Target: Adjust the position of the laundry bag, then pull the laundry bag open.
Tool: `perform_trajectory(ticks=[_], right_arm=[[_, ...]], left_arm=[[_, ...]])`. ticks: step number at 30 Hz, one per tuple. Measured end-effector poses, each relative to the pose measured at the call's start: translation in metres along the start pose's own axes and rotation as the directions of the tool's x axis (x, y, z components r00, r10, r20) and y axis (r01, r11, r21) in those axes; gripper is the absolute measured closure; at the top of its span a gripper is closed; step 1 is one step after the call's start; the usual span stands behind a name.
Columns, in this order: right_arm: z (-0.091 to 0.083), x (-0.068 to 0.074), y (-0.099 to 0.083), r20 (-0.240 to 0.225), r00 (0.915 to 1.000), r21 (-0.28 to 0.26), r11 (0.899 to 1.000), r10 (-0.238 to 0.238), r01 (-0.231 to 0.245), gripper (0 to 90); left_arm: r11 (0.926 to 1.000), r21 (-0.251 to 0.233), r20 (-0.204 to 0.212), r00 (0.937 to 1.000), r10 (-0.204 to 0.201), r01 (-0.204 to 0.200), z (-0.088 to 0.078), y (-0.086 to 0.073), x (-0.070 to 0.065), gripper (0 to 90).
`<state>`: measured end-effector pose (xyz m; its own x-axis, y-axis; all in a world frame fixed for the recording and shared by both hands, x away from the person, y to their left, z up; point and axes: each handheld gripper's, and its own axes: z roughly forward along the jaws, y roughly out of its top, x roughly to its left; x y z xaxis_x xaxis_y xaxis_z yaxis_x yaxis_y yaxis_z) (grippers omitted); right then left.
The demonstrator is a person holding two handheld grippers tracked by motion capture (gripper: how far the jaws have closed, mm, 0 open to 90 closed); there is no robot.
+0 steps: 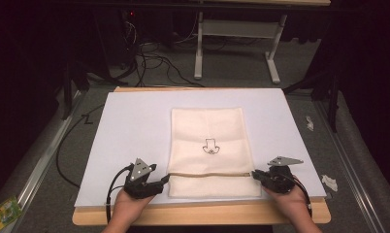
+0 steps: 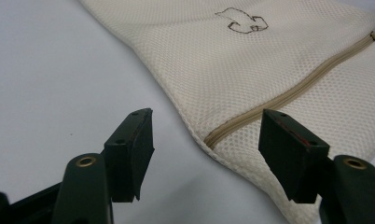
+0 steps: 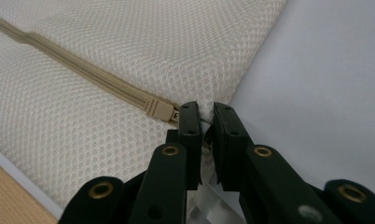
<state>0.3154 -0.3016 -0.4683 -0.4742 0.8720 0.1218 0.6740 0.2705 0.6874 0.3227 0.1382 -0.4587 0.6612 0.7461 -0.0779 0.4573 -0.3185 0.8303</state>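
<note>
Cream mesh bag (image 1: 210, 145) flat on white sheet (image 1: 130, 126), zipper (image 1: 210, 174) running across near our edge, closed along its length. Right gripper (image 3: 205, 122) pinched on bag's right edge beside zipper pull (image 3: 160, 111) (jaws nearly together, mesh between them). Left gripper (image 2: 206, 140) spread wide, straddling bag's left corner at zipper's other end, pads not pressing. We judge step: anchoring both ends before unzipping. Next: close left gripper on corner, then take pull itself, since pull lies just outside present pinch

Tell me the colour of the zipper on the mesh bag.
Tan, a shade darker than the cream mesh bag; the zipper shows best in the right gripper view.
</note>
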Motion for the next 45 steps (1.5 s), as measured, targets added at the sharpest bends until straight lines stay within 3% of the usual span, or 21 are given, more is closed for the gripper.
perform_trajectory(ticks=[7, 11, 14, 17, 21, 24, 25, 26, 31, 40, 43, 45], right_arm=[[-0.006, 0.002, 0.001, 0.01, 0.9996, -0.041, 0.999, -0.026, 0.026, 84.6], [-0.012, 0.004, 0.003, 0.009, 0.9992, -0.076, 0.996, -0.04, 0.04, 84.5], [-0.015, 0.005, 0.004, 0.008, 0.9992, -0.093, 0.995, -0.039, 0.04, 84.5], [-0.016, 0.005, 0.004, 0.012, 0.9989, -0.101, 0.994, -0.045, 0.046, 84.6], [-0.015, 0.005, 0.006, 0.019, 0.9977, -0.097, 0.993, -0.065, 0.067, 84.6], [-0.016, 0.006, 0.006, 0.022, 0.9973, -0.097, 0.993, -0.069, 0.071, 84.6], [-0.016, 0.007, 0.005, 0.021, 0.9979, -0.098, 0.993, -0.061, 0.063, 84.6], [-0.016, 0.007, 0.005, 0.024, 0.9976, -0.1, 0.993, -0.065, 0.067, 84.6], [-0.018, 0.007, 0.005, 0.024, 0.9972, -0.104, 0.992, -0.07, 0.073, 84.6], [-0.02, 0.007, 0.005, 0.016, 0.9969, -0.117, 0.99, -0.077, 0.078, 84.5], [-0.022, 0.007, 0.005, 0.013, 0.9971, -0.126, 0.989, -0.075, 0.076, 84.5], [-0.023, 0.007, 0.006, 0.011, 0.9976, -0.129, 0.989, -0.068, 0.069, 84.6]], left_arm=[[0.9991, -0.008, 0.039, 0.9984, -0.041, 0.041, 0.004, 0.006, -0.004, 36.7], [0.9975, -0.014, 0.097, 0.993, -0.067, 0.069, 0.013, 0.011, -0.013, 36.7], [0.9976, -0.014, 0.135, 0.9887, -0.065, 0.067, 0.023, 0.015, -0.025, 36.9], [0.9982, 0.007, 0.18, 0.9818, -0.06, 0.06, 0.036, 0.019, -0.043, 38.6], [0.9995, 0.011, 0.256, 0.9662, -0.031, 0.029, 0.055, 0.029, -0.071, 41.6], [0.9981, -0.006, 0.303, 0.9514, -0.057, 0.061, 0.07, 0.036, -0.086, 40.5], [0.9982, -0.003, 0.31, 0.949, -0.056, 0.06, 0.075, 0.037, -0.09, 41.1], [0.9993, 0.002, 0.321, 0.9466, -0.035, 0.036, 0.083, 0.041, -0.098, 42.0], [0.9986, -0.01, 0.342, 0.938, 0.053, -0.053, 0.105, 0.055, -0.131, 47.1], [0.9974, 0.021, 0.367, 0.9286, 0.056, -0.069, 0.136, 0.069, -0.155, 54.6], [0.9971, 0.029, 0.358, 0.9321, 0.056, -0.07, 0.141, 0.07, -0.157, 55.8], [0.9977, 0.036, 0.364, 0.9307, 0.04, -0.057, 0.145, 0.071, -0.157, 57.6]])
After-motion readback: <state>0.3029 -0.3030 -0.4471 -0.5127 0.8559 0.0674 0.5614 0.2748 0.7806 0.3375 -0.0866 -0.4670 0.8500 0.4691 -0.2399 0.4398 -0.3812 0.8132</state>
